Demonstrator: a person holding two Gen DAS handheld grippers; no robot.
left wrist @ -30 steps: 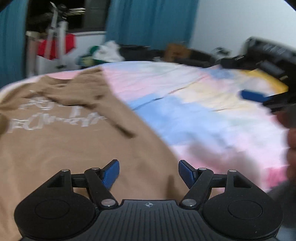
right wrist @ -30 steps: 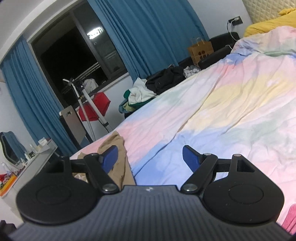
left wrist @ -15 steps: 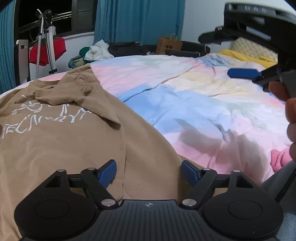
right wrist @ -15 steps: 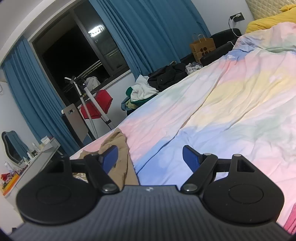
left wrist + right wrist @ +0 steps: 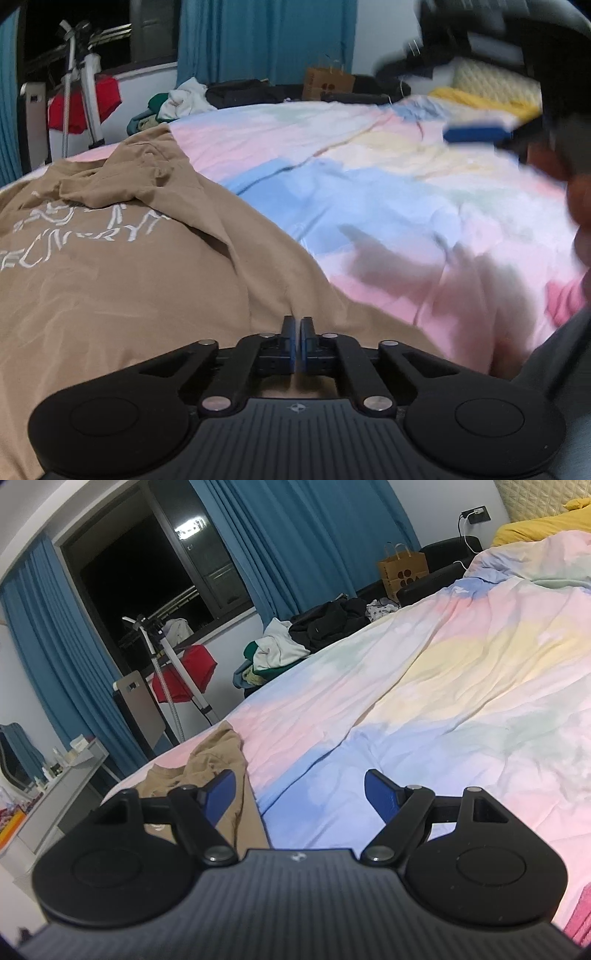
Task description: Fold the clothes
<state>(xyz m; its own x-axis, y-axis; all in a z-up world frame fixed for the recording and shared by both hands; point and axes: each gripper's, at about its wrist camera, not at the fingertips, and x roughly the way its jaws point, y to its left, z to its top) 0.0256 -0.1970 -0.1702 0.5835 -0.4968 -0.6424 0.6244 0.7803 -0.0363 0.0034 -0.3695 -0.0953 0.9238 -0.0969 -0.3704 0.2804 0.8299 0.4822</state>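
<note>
Since half a second ago: left gripper (image 5: 297, 328) has gone from spread to fingers pressed together at the near hem of the tan shirt (image 5: 122, 273); whether cloth is pinched cannot be told. Shirt: spread on pastel duvet (image 5: 388, 206), print up. Right gripper (image 5: 299, 790): fingers apart, raised over duvet, holding nothing.

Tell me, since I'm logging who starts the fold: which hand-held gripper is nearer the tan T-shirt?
Left. The left hand-held gripper sits shut at the tan T-shirt's near hem; the right hand-held gripper hangs open above the bedspread beside it.
</note>
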